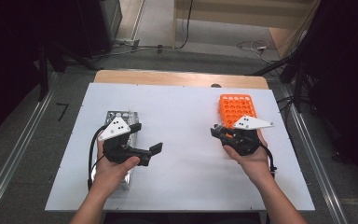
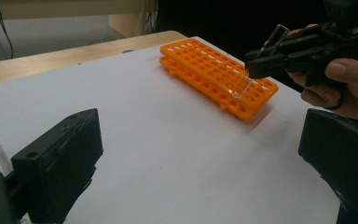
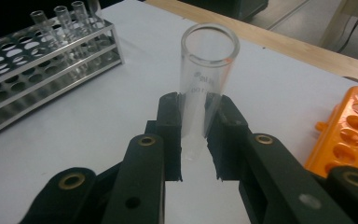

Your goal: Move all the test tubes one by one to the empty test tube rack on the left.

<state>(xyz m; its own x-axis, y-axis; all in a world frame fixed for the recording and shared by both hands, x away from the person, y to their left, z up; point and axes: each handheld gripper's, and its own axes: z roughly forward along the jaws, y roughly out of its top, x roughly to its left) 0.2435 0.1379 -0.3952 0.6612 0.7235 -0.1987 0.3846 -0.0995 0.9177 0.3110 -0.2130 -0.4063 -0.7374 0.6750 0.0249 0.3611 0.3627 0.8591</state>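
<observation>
Clamping test tube (image 3: pixel 204 88) between right gripper (image 3: pixel 195 135) pads, beside orange rack (image 3: pixel 352 135)

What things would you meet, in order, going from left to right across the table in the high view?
Metal tube rack → left gripper → right gripper, jaws shut on a glass test tube → orange rack.

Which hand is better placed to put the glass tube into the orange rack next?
Right. The right gripper is shut on the test tube beside the orange rack; the left gripper is open, by the metal rack.
</observation>
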